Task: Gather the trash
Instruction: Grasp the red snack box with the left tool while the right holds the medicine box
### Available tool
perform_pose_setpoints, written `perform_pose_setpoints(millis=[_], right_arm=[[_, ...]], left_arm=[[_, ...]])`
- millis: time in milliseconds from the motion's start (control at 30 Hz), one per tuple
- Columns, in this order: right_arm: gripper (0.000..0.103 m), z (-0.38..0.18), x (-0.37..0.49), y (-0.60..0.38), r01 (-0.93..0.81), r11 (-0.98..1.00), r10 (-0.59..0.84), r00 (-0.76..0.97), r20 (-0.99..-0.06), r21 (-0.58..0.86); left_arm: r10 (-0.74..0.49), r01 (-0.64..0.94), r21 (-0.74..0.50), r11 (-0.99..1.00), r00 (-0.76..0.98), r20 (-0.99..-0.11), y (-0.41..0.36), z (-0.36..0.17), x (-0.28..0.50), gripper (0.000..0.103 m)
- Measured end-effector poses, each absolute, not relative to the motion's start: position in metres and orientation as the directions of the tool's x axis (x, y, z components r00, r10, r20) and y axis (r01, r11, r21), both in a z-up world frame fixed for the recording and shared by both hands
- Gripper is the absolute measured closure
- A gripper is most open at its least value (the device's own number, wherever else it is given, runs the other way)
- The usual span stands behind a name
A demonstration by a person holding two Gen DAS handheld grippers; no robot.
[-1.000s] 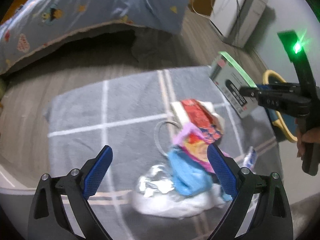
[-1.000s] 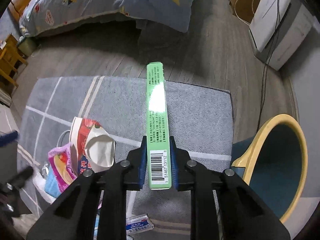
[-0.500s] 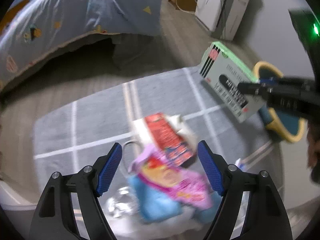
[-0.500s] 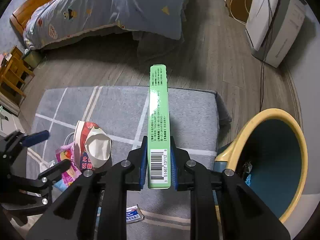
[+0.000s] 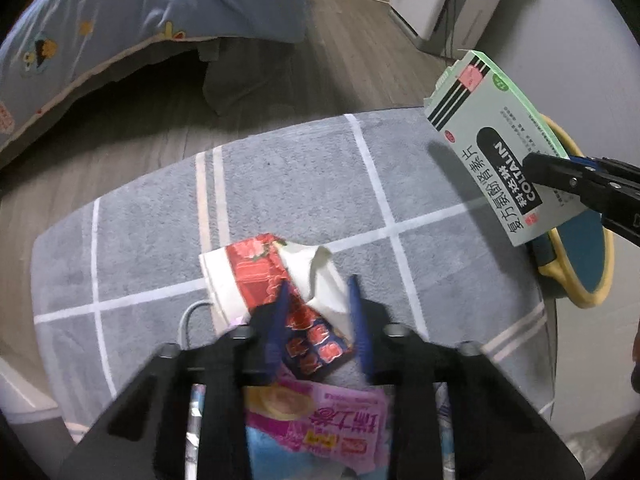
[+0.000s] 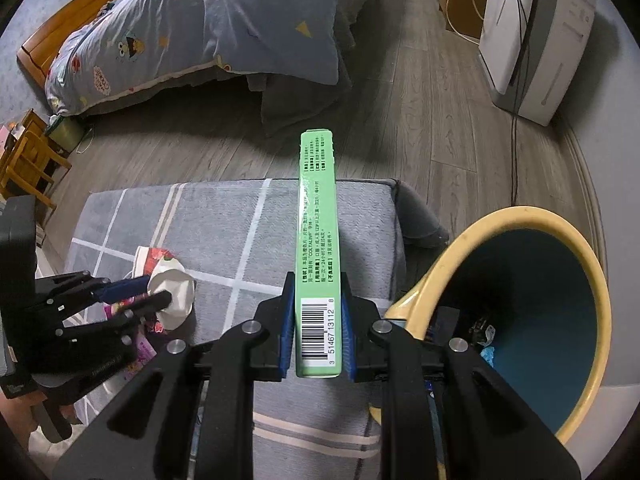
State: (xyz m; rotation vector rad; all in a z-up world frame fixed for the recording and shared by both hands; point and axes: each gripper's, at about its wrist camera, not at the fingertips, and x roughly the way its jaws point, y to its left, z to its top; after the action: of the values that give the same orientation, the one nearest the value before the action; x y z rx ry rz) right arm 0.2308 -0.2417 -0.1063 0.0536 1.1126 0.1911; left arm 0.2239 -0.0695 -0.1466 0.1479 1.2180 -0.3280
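Observation:
My right gripper (image 6: pixel 316 304) is shut on a green medicine box (image 6: pixel 318 240), held edge-up above the grey rug, just left of the yellow-rimmed bin (image 6: pixel 520 320). The box (image 5: pixel 500 148) and bin (image 5: pixel 588 264) also show at the right of the left wrist view. My left gripper (image 5: pixel 318 300) has closed around a crushed red and white paper cup (image 5: pixel 276 280) lying on the rug; its pads sit on both sides of the cup's crumpled mouth. In the right wrist view the left gripper (image 6: pixel 156 292) pinches the cup (image 6: pixel 172 296).
A pink snack wrapper (image 5: pixel 320 420) and a blue wrapper (image 5: pixel 272 456) lie under my left gripper on the checked grey rug (image 5: pixel 280 200). A bed with a blue quilt (image 6: pixel 200 32) stands behind. A white appliance (image 6: pixel 532 40) with cables stands at back right.
My left gripper has moved forward over the trash pile and closed from wide open onto the paper cup. My right gripper has carried the box closer to the bin.

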Motion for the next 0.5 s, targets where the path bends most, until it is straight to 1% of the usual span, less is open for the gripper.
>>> perform_pose_setpoints(millis=[33,133,200,500], right_arm=[[0.084,-0.107,0.231,-0.242,-0.128,0.982,0.180,0.427,-0.886,0.138],[0.084,-0.106,0.230,-0.244,-0.129,0.982,0.178,0.426,-0.887,0.135],[0.084,-0.105,0.230,-0.245,-0.128,0.982,0.179,0.428,-0.886,0.136],[0.084,-0.087,0.219,-0.245,-0.127,0.982,0.181,0.455,-0.872,0.138]], left_arm=[[-0.169,0.334,-0.060,0.941,0.306,-0.937,-0.071,-0.146,0.223,0.087],[-0.176,0.348,-0.061,0.935,0.308,-0.935,-0.073,-0.144,0.220,0.092],[-0.191,0.357,-0.069,0.931,0.318,-0.929,-0.073,-0.138,0.218,0.092],[-0.194,0.386,-0.030,0.922,0.394,-0.898,-0.076,-0.107,0.201,0.092]])
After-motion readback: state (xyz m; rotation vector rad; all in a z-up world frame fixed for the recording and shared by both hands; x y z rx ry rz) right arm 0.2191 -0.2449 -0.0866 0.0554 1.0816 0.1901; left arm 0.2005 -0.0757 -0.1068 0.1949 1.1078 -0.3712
